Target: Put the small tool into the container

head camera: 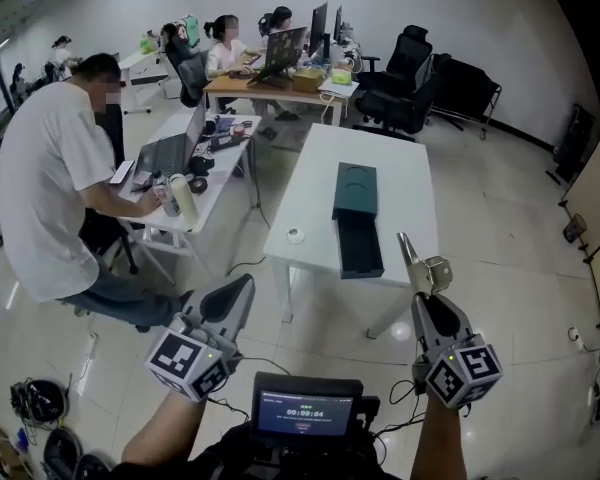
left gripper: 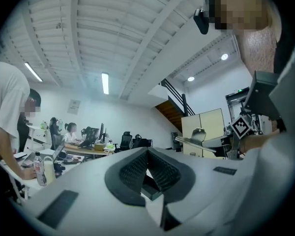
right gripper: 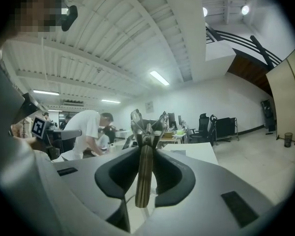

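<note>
A dark teal container point(head camera: 356, 192) lies on the white table point(head camera: 405, 183), its open tray point(head camera: 361, 247) pulled toward me. My right gripper point(head camera: 423, 296) hovers in the air short of the table's near edge, shut on the small metal plier-like tool point(head camera: 414, 258), which sticks up past the jaws. In the right gripper view the tool point(right gripper: 143, 170) stands upright, clamped between the pads of that gripper point(right gripper: 146, 155). My left gripper point(head camera: 241, 288) is lower left, off the table; its pads point(left gripper: 135, 170) meet at the tip with nothing held.
A small tape roll point(head camera: 295, 235) sits at the table's near left corner. A person in a white shirt point(head camera: 48, 183) bends over a cluttered desk point(head camera: 185, 173) on the left. Office chairs point(head camera: 408, 73) stand behind the table. Cables point(head camera: 35, 400) lie on the floor.
</note>
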Demonstrator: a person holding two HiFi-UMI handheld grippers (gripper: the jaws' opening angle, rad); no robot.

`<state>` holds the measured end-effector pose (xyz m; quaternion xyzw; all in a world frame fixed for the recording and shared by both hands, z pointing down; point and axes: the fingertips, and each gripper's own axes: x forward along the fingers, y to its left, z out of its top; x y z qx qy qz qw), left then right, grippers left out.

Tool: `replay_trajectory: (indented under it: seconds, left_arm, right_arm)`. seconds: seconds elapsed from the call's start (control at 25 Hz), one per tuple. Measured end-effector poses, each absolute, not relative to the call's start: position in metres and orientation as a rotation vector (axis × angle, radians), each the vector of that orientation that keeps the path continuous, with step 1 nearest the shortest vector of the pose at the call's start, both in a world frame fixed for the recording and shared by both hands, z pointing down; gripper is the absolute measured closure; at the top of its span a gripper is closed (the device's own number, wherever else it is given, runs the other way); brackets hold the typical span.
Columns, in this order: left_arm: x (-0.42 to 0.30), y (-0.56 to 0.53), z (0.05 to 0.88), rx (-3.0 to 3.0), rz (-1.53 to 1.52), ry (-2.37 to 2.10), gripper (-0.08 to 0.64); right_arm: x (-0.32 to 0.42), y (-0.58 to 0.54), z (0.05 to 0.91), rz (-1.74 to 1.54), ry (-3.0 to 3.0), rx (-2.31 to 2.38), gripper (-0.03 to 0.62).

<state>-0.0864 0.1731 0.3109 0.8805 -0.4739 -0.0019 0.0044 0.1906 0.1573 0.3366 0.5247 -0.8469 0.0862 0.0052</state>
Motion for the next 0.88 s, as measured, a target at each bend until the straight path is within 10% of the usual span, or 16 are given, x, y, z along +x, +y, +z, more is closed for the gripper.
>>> replay_trajectory:
  seconds: [0.88]
  left_arm:
    - [-0.057, -0.095, 0.349, 2.829, 0.187, -1.421, 0.537]
  right_arm:
    - [0.193, -0.095, 0.431, 0.531, -2.524, 1.613, 0.499]
